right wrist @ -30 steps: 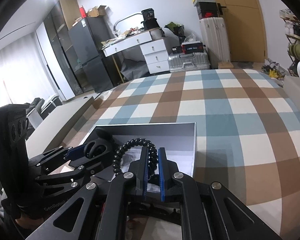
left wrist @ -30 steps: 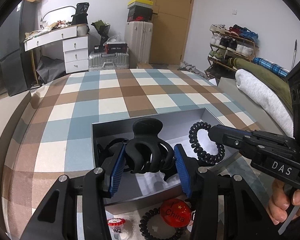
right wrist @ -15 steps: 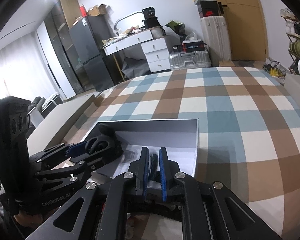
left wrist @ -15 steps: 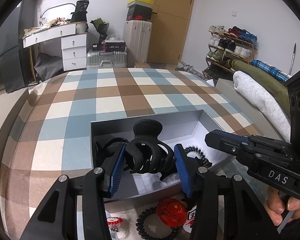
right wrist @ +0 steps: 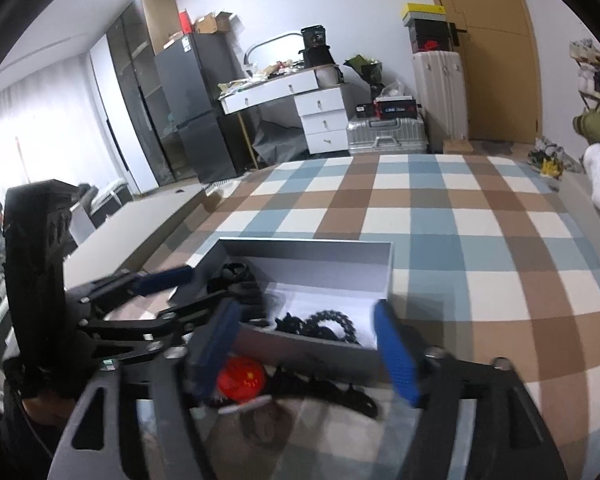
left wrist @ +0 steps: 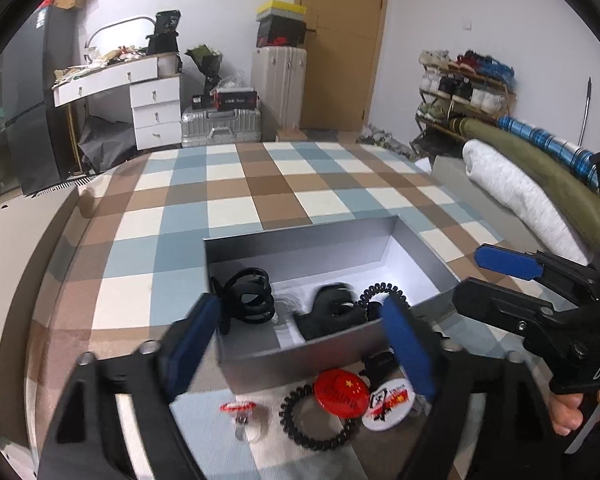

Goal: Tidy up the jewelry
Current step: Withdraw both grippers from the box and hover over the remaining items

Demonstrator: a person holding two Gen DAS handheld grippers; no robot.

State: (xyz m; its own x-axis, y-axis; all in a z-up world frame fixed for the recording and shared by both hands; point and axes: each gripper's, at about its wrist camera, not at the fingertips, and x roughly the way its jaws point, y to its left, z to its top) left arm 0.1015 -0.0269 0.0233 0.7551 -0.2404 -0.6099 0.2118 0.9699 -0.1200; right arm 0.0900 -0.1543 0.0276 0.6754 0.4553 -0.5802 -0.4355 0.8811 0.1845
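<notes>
Jewelry box [left wrist: 300, 248]: grey, lidless, on the checked bed [left wrist: 236, 184]; I see both claws over its near wall.

My left claw [left wrist: 300, 340] and right claw [right wrist: 306, 344] have just been opening, nothing clamped. Black hair clip [left wrist: 328, 312] and coil tie [left wrist: 382, 294] lie inside; red badge [left wrist: 342, 394] outside.

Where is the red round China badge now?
In the left wrist view, the red round China badge lies outside the grey box, before its near wall, between black coil hair tie and white badge.
</notes>
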